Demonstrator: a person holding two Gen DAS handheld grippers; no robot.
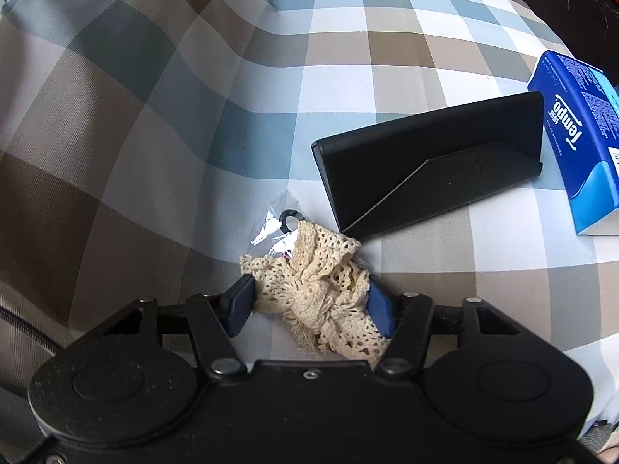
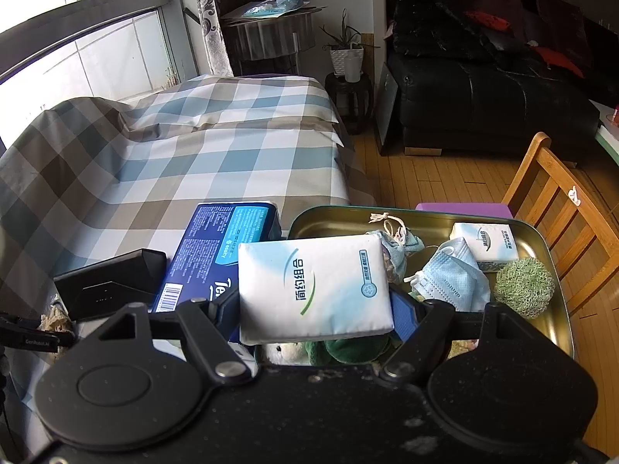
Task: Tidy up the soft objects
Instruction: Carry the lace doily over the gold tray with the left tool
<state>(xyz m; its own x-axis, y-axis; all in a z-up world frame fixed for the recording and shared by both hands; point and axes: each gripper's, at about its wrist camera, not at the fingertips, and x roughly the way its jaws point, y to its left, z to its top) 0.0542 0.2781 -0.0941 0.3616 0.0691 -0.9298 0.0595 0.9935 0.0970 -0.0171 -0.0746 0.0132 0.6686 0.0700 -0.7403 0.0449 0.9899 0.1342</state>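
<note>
White tissue pack [image 2: 313, 290] in right claw [image 2: 315, 309], metal tin [image 2: 557, 309] holding mask [image 2: 450, 280]

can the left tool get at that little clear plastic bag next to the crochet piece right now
Probably not yet: the left tool is shut on the cream crochet piece, which overlaps the small clear bag. Nothing else blocks it.

Mask [image 2: 450, 282] lies in tin [image 2: 557, 321] (case [image 1: 429, 162] beside box [image 1: 580, 135]).
</note>
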